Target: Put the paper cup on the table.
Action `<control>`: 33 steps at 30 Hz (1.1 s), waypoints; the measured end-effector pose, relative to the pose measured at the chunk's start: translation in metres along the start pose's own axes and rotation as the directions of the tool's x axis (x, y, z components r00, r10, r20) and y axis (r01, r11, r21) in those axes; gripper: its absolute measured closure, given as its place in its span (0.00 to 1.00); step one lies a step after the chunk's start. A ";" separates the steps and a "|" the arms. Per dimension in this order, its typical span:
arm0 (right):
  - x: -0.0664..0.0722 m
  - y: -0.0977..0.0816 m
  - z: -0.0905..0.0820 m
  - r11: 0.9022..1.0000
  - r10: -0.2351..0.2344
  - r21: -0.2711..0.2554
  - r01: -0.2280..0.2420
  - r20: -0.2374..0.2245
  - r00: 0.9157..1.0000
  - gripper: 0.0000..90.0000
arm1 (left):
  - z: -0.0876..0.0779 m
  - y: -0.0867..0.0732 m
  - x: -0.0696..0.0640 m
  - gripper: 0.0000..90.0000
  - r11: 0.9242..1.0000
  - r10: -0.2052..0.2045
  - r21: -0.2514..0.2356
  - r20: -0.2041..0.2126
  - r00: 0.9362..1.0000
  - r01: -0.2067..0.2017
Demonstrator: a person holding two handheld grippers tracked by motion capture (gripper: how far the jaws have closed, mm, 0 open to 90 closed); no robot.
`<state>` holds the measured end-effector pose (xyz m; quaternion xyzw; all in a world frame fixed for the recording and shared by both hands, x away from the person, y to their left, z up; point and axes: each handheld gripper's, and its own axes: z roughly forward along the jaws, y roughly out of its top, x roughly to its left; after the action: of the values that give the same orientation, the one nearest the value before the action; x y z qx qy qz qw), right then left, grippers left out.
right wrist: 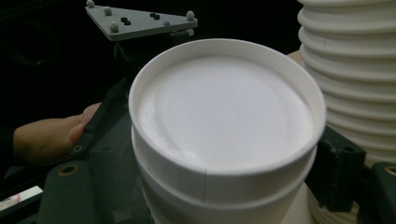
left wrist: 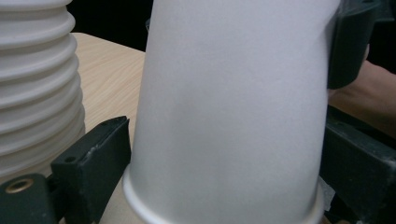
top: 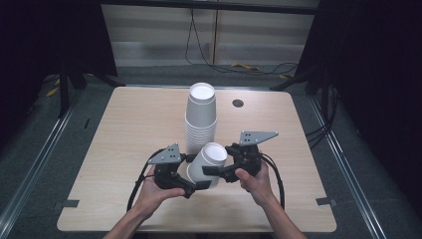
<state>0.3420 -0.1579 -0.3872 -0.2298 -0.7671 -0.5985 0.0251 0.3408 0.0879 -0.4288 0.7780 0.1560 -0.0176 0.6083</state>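
Two nested white paper cups (top: pixel 208 165) hang tilted just above the table, in front of a tall stack of white cups (top: pixel 201 117). My left gripper (top: pixel 195 187) is shut on the base end of the cups (left wrist: pixel 233 107), with a jaw on each side. My right gripper (top: pixel 215 172) is shut on the cups near the rim. In the right gripper view the open mouth of the nested cups (right wrist: pixel 224 112) faces the camera and two rims sit one above the other. My right gripper (right wrist: pixel 219 158) has its jaws against both sides there.
The light wooden table (top: pixel 129 129) has a round cable hole (top: pixel 238 103) at the back right. The cup stack (left wrist: pixel 37 84) stands close behind the held cups and also appears as the cup stack (right wrist: pixel 355 79). Cables trail toward the table's front edge.
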 end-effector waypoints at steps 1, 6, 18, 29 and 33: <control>0.000 0.000 0.001 1.000 0.001 -0.003 -0.001 -0.006 1.000 0.26 | 0.000 0.000 0.000 0.08 1.000 0.007 0.004 -0.002 1.000 -0.007; 0.002 0.000 0.003 1.000 -0.014 -0.007 0.014 -0.012 1.000 0.25 | 0.002 0.002 -0.002 0.11 1.000 0.013 -0.012 0.012 1.000 -0.013; 0.002 0.001 0.005 1.000 -0.024 -0.004 0.024 -0.022 0.999 0.18 | 0.000 0.004 -0.003 0.17 0.999 0.032 0.005 0.017 0.999 -0.032; -0.002 0.003 0.002 1.000 -0.023 -0.006 0.023 0.005 1.000 0.15 | -0.002 0.000 0.000 0.17 0.999 0.026 0.047 0.010 1.000 -0.027; -0.004 0.004 -0.002 1.000 -0.023 -0.015 0.023 0.012 1.000 0.15 | -0.006 -0.001 0.003 0.17 0.998 0.016 0.060 -0.001 1.000 -0.015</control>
<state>0.3464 -0.1606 -0.3836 -0.2246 -0.7653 -0.6031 0.0121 0.3421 0.0943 -0.4292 0.7971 0.1499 -0.0169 0.5847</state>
